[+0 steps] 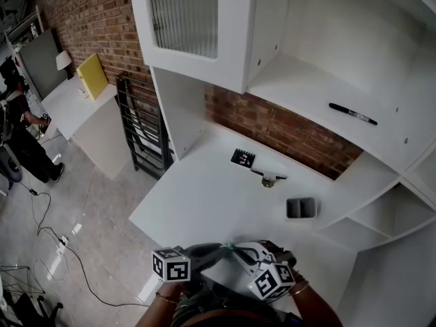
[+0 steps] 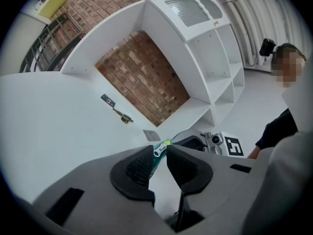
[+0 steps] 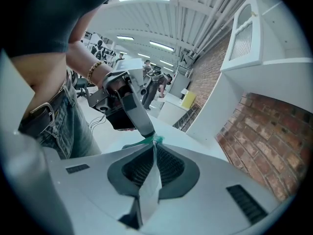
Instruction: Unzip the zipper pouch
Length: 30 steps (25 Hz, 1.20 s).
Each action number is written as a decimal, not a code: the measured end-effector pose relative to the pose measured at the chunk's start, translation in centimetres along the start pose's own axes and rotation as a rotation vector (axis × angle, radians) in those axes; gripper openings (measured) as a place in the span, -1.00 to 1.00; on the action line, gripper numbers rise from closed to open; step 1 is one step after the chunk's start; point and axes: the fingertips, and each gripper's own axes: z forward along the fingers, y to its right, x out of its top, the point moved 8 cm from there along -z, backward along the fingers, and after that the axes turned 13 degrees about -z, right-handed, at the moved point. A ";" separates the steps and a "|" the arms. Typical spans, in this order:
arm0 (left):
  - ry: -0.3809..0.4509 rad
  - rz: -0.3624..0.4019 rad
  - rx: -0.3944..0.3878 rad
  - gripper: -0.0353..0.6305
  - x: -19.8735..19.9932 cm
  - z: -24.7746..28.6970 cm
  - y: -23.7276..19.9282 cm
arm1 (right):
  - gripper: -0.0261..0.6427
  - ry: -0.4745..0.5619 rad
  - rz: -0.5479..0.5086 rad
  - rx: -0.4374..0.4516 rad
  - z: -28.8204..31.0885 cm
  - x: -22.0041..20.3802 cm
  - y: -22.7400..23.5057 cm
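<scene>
A pale, see-through zipper pouch (image 1: pixel 240 256) with a green zipper hangs between my two grippers at the bottom of the head view, in front of the white desk (image 1: pixel 204 196). My left gripper (image 2: pixel 161 152) is shut on the white zipper pull (image 2: pixel 158 150), which sits right at its fingertips beside the green zipper tape. My right gripper (image 3: pixel 153 146) is shut on the pouch's fabric (image 3: pixel 149 187), a pale sheet pinched between its pads with the green zipper end (image 3: pixel 156 139) at the tips. The left gripper (image 3: pixel 147 132) meets that green end from the other side.
On the desk lie a black marker tag (image 1: pixel 243 157), a small brass piece (image 1: pixel 269 180) and a grey tray (image 1: pixel 301 208). A black pen (image 1: pixel 353 114) lies on the shelf above. A black rack (image 1: pixel 143 125) stands to the left, with a person (image 1: pixel 20 135) further off.
</scene>
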 end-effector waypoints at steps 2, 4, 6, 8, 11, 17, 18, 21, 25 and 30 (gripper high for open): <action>0.026 0.002 0.001 -0.67 0.1 -0.2 0.1 | -0.86 -0.001 -0.008 -0.009 0.1 -0.1 -0.2; 0.052 -0.006 -0.013 -0.76 0.3 -0.5 0.1 | -0.86 -0.006 -0.014 -0.014 0.2 -0.2 -0.4; 0.049 -0.016 -0.025 -0.80 0.3 -0.5 0.2 | -0.86 -0.014 -0.022 -0.013 0.2 -0.2 -0.6; 0.031 -0.016 -0.020 -0.80 0.2 -0.3 0.1 | -0.86 -0.020 -0.031 -0.010 0.1 0.0 -0.6; 0.032 -0.020 -0.016 -0.80 0.1 -0.3 0.0 | -0.86 -0.021 -0.029 -0.007 -0.1 0.2 -0.5; 0.021 -0.032 -0.005 -0.83 0.2 0.1 0.1 | -0.87 -0.014 0.002 -0.025 -0.5 -0.1 -0.4; 0.022 -0.040 -0.006 -0.84 0.2 0.2 0.1 | -0.87 -0.013 0.010 -0.032 -0.6 -0.1 -0.4; 0.026 -0.046 0.006 -0.85 0.5 0.3 0.2 | -0.88 -0.017 0.015 -0.063 -0.9 0.0 -0.3; 0.015 -0.045 0.022 -0.88 0.5 0.3 0.1 | -0.88 0.000 0.055 -0.083 -1.6 0.0 0.2; 0.002 -0.027 0.024 -0.88 0.5 0.6 0.2 | -0.88 -0.007 0.068 -0.081 -1.9 -0.2 0.1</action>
